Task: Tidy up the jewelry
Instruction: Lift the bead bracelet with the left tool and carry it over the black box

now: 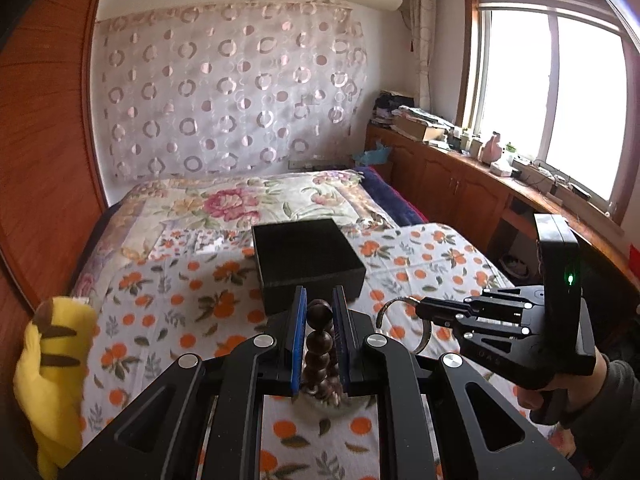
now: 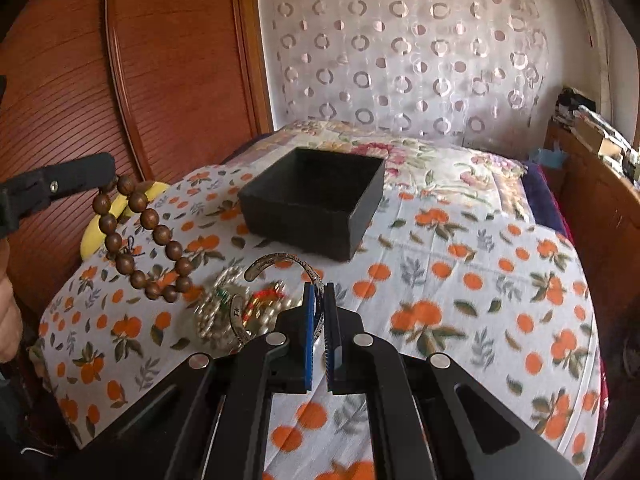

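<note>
My left gripper [image 1: 319, 300] is shut on a brown wooden bead bracelet [image 1: 319, 338], which hangs above the bed; it also shows in the right wrist view [image 2: 146, 236]. My right gripper [image 2: 319, 292] is shut on a silver cuff bangle [image 2: 276, 264], held above the bedspread; the bangle also shows in the left wrist view [image 1: 400, 322]. An open black box [image 2: 316, 200] sits on the bed just beyond both grippers; it appears empty. A pile of pearl and red-green jewelry [image 2: 236, 312] lies on the bedspread below the bangle.
The bed has an orange-print cover [image 2: 460, 288] and a floral quilt [image 1: 240, 200] behind. A yellow plush toy [image 1: 52, 364] sits at the left edge by the wooden wardrobe [image 2: 140, 80]. A cluttered wooden cabinet [image 1: 460, 168] runs under the window at right.
</note>
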`<state>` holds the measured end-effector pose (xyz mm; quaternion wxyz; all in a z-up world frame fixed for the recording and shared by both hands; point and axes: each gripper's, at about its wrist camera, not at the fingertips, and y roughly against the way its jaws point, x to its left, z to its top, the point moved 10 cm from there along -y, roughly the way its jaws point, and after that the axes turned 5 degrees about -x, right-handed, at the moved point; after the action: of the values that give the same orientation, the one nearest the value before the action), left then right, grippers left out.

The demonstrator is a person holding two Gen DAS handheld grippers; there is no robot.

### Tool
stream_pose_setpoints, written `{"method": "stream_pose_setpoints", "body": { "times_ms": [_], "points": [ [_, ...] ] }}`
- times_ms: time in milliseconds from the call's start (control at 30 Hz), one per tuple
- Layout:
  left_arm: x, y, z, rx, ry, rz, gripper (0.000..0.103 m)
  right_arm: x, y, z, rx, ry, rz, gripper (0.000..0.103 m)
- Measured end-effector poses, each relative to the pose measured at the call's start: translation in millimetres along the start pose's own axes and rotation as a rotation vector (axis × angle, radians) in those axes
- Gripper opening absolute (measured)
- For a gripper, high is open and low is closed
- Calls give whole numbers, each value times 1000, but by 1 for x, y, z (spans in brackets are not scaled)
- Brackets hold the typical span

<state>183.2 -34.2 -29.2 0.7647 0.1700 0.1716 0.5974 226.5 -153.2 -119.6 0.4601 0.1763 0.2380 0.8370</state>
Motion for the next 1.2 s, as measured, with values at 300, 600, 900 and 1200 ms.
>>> {"method": "stream_pose_setpoints", "body": {
  "times_ms": [300,600,900,1200],
  "points": [
    [4,-39,48,-12,-51,19,12,-21,-17,34,-34,-10,20,5],
    [9,-98,74,18,-67,24,12,-34,-45,71,-64,-5,58,5],
    [25,-153,58,91,-55,17,12,-36,-87,83,-23,42,61,5],
    [46,-169,46,118,-26,18,12,-28,-119,73,44,67,77,7]
  ]
}}
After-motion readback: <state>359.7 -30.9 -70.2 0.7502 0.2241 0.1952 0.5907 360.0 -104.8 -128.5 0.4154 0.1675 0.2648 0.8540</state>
